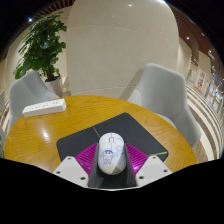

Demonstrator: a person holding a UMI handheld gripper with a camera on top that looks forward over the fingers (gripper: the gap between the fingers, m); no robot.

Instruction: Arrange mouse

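Gripper view: the hand-held gripper [111, 168] is clamped on a white computer mouse [111, 155], both magenta pads [87, 157] pressing its sides. The mouse sits over the near edge of a black mouse pad [120, 132] on the round wooden worktop [60, 125]. A white power strip [44, 106] lies farther back, near two grey chairs [160, 92] and a potted plant [42, 45].

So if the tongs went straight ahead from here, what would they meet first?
The white mouse, already standing between the tongs on the dark mouse pad. Whether the fingers press on it is unclear. Beyond it lies bare pad, then the table edge.
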